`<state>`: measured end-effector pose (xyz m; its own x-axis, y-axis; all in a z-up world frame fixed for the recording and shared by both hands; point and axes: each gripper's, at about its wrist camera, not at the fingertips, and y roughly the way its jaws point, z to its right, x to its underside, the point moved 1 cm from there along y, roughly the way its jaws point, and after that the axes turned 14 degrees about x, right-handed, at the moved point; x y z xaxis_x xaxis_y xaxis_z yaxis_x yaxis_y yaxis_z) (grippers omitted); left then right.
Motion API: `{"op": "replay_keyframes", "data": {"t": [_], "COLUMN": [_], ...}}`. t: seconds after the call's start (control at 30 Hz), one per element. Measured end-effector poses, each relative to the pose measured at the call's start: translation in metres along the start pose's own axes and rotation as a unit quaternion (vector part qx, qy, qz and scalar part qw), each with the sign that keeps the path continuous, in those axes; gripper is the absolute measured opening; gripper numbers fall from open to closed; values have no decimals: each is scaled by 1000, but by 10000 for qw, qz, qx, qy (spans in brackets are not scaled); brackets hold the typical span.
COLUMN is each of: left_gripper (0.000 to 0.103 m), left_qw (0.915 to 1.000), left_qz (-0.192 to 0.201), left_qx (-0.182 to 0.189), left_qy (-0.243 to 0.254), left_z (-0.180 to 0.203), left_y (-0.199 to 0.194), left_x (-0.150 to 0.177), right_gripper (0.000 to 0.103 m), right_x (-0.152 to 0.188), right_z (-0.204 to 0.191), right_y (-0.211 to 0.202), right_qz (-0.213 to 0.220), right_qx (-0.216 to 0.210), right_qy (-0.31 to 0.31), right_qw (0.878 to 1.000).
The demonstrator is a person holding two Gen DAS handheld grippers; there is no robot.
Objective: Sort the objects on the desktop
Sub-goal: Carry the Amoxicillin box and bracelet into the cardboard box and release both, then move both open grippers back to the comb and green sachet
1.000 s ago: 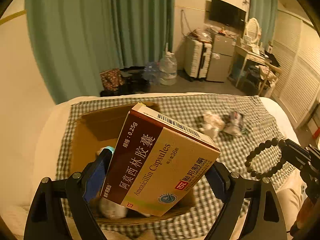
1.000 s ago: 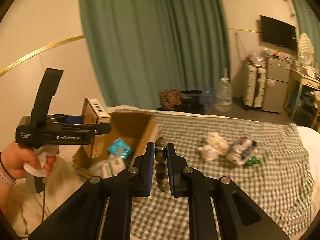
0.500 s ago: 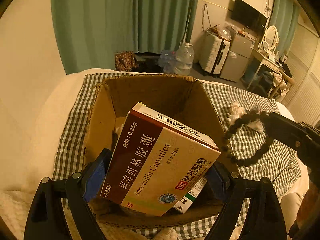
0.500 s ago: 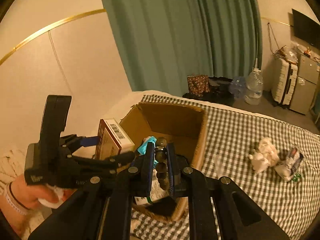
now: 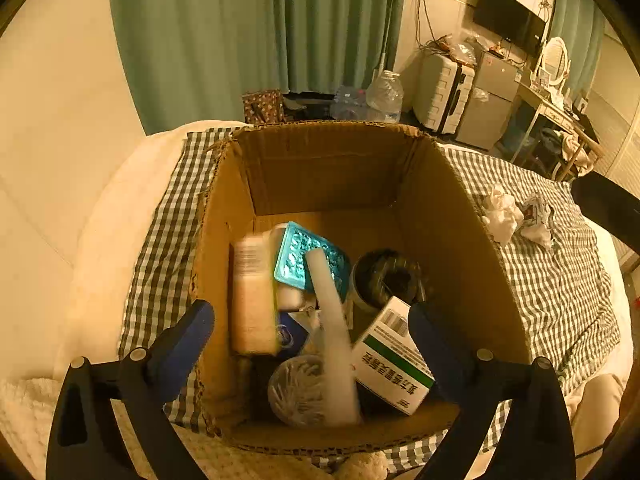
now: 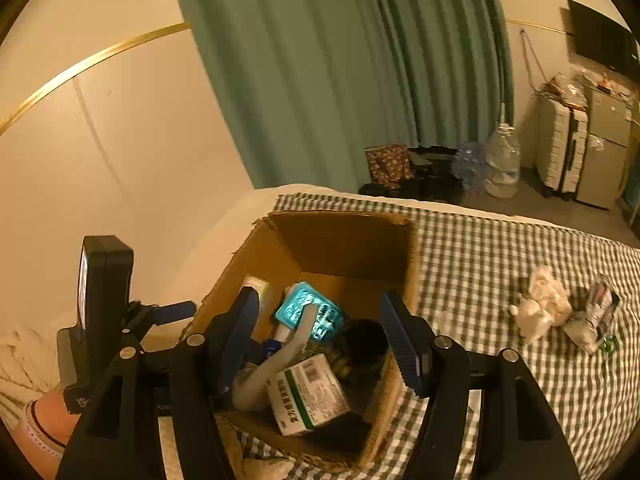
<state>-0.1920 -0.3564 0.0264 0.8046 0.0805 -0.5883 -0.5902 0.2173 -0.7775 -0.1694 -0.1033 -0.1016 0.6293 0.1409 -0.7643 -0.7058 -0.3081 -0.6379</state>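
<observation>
- Both grippers are held over the open brown cardboard box (image 5: 332,168), which sits on the green-and-white checked cloth (image 5: 552,280)
- The left gripper (image 5: 312,328) is spread wide with nothing between its blue pads; the right gripper (image 6: 320,332) is likewise parted and empty
- A blurred pale carton (image 5: 254,296) is seen at 9 o'clock inside the box, beside a teal blister pack (image 5: 308,256); a green-and-white medicine box (image 5: 392,364) lies at 5 o'clock
- The drop-off step is judged finished
- Crumpled white tissue (image 6: 540,308) and a crinkled foil wrapper (image 6: 600,312) are left at 3 o'clock on the cloth; a reach and a gentle pinch are called for next
</observation>
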Motion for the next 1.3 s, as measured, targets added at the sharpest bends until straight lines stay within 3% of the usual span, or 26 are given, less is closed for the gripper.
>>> {"op": "replay_keyframes", "data": {"t": [0.2, 0.47, 0.57, 0.67, 0.77, 1.0, 1.13, 1.3], "left_gripper": [101, 103, 103, 103, 103, 103, 103, 103], "left_qw": [9996, 9976, 9973, 9961, 9957, 9978, 9978, 9978], "left_qz": [234, 347, 173, 145, 155, 77, -98, -272], "left_qx": [-22, 426, 429, 473, 373, 289, 293, 292], "left_qy": [153, 428, 567, 733, 834, 598, 583, 534], "left_z": [31, 120, 155, 186, 211, 244, 258, 275], "left_y": [-19, -19, -8, 1, 11, 50, 79, 118], "left_x": [6, 23, 31, 40, 49, 67, 76, 87], "right_gripper": [64, 69, 71, 86, 93, 94, 94, 94], "right_x": [24, 58, 68, 78, 91, 125, 142, 150], "right_z": [42, 121, 145, 161, 178, 238, 253, 273], "right_y": [-31, -65, -84, -97, -107, -97, -93, -76], "right_qz": [249, 277, 435, 613, 792, 697, 802, 811], "right_qx": [519, 1106, 1290, 1586, 1748, 1941, 2144, 2021], "right_qy": [169, 681, 778, 589, 506, 1105, 891, 997], "right_qw": [9982, 9911, 9876, 9837, 9801, 9722, 9693, 9709]}}
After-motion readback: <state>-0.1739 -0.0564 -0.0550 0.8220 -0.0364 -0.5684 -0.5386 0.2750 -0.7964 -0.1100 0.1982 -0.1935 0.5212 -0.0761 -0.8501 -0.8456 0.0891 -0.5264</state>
